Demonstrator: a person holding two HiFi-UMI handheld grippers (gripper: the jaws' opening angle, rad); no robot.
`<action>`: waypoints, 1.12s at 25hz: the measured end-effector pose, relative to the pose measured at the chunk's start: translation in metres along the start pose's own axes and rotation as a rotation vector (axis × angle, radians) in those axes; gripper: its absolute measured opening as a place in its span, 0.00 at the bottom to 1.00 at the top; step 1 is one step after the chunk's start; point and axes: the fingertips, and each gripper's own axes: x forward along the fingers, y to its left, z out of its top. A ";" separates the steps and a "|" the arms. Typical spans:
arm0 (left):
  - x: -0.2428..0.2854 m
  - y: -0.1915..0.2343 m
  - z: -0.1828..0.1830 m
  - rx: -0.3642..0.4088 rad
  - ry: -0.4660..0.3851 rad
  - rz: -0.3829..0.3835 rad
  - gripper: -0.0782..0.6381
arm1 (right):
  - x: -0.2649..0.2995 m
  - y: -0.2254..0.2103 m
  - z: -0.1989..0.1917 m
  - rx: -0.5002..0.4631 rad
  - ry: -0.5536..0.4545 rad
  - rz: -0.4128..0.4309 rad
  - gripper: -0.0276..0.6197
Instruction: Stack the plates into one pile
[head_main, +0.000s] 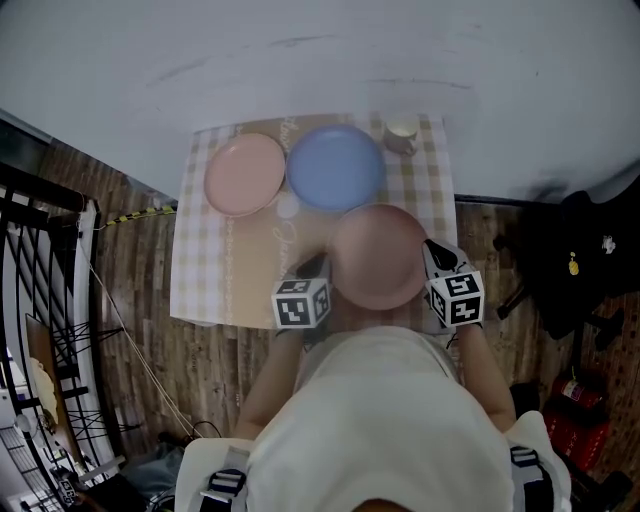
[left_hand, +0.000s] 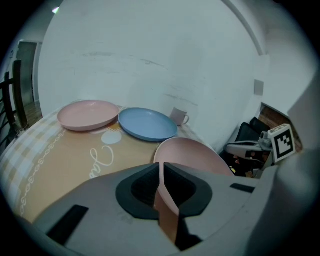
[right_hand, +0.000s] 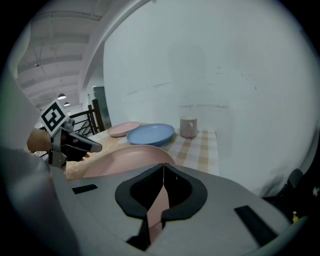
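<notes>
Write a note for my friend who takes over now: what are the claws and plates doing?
The left claw is shut on the left rim of the near pink plate.
The right claw is shut on that plate's right rim.
On the table: far pink plate and blue plate side by side, cup at the far right corner.
Done: nothing stacked yet.
Left: set the held plate on another, then add the third.

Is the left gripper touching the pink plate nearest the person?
Touching: the left gripper pinches the rim of the near pink plate, seen plainly in the left gripper view.
</notes>
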 end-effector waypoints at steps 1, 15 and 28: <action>0.001 0.001 -0.002 0.000 0.007 0.000 0.12 | 0.001 -0.001 -0.004 0.002 0.008 -0.002 0.04; 0.016 0.007 -0.016 -0.007 0.049 0.020 0.12 | 0.009 -0.014 -0.033 0.054 0.056 -0.025 0.05; 0.030 0.011 -0.029 -0.019 0.098 0.022 0.33 | 0.017 -0.016 -0.052 0.073 0.108 -0.023 0.18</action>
